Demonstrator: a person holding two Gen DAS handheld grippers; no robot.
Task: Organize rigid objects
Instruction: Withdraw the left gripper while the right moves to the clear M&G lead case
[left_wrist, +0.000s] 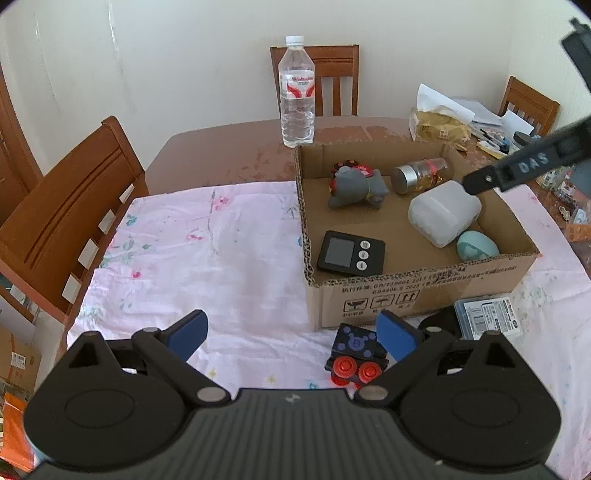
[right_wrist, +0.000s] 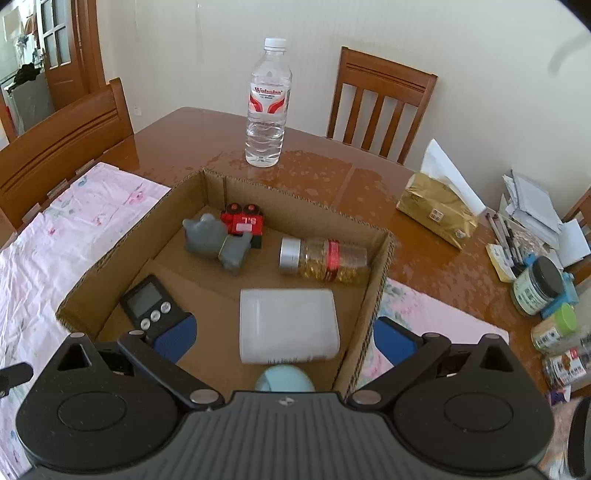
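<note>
A cardboard box (left_wrist: 424, 288) (right_wrist: 376, 258) on the pink cloth holds a grey toy figure (left_wrist: 356, 186) (right_wrist: 218, 242), a glass jar (left_wrist: 421, 173) (right_wrist: 325, 258), a white plastic container (left_wrist: 443, 212) (right_wrist: 288, 325), a black timer (left_wrist: 351, 253) (right_wrist: 151, 302) and a teal egg (left_wrist: 476, 245) (right_wrist: 284, 380). My left gripper (left_wrist: 291, 332) is open over the cloth, with a black toy with red wheels (left_wrist: 356, 354) just before its right finger. My right gripper (right_wrist: 284, 339) is open above the box, over the white container; its finger also shows in the left wrist view (left_wrist: 517, 166).
A water bottle (left_wrist: 297, 92) (right_wrist: 267, 103) stands on the wooden table behind the box. A blue packet (left_wrist: 487, 317) lies in front of the box. A tissue pack (right_wrist: 439, 210), papers, pens and several jars (right_wrist: 543, 284) crowd the right side. Wooden chairs (left_wrist: 70, 218) surround the table.
</note>
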